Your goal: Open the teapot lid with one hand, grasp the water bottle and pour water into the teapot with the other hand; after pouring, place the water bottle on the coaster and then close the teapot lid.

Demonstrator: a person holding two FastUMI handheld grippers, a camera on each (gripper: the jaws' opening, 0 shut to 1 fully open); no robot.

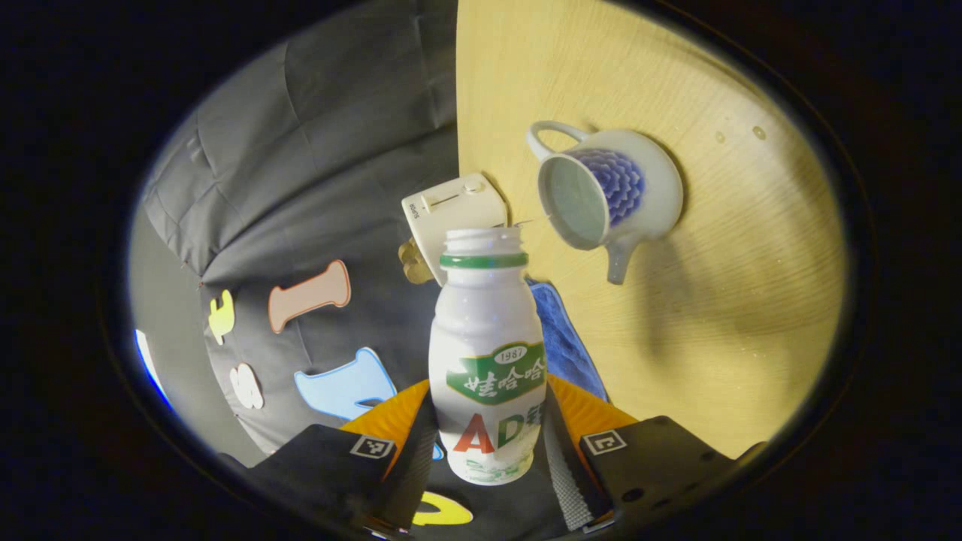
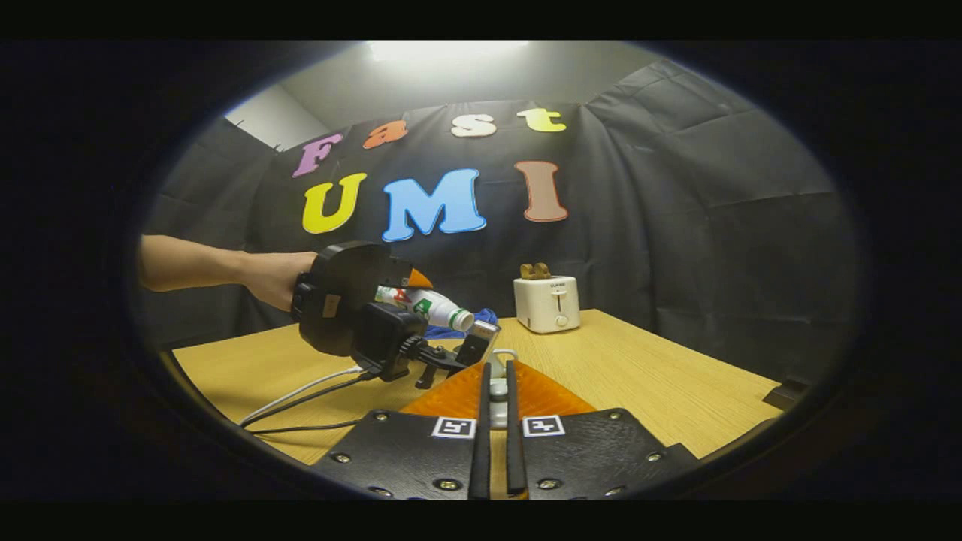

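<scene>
Water bottle (image 1: pixel 487 353): white, green band below an uncapped neck, centre of the left gripper view, clamped low on its body between both fingers of the left tool (image 1: pixel 487 451); in the right gripper view the same bottle (image 2: pixel 425 306) lies tipped nearly level, left of centre, mouth pointing right. Teapot (image 1: pixel 609 191): white with blue pattern, lid off, open mouth facing the camera, upper right of centre in the left gripper view, spout toward the bottom of the frame, handle toward the top; it stands on the wooden surface (image 1: pixel 721 315). Left tool seen from the right gripper view (image 2: pixel 361 308): dark round body, left of centre, held by a hand (image 2: pixel 274 278) with a bare forearm entering from the left edge; cables trail from it onto the surface (image 2: pixel 639 376). Right tool (image 2: pixel 496 406): bottom centre of the right gripper view, fingers drawn nearly together on a small white object (image 2: pixel 497 388), too hidden to identify. Toaster (image 2: pixel 547 303): cream, right of centre at the back of the surface; in the left gripper view it (image 1: pixel 453 218) sits just above the bottle's neck. Blue cloth (image 1: pixel 564 342): just right of the bottle, partly hidden behind it.
</scene>
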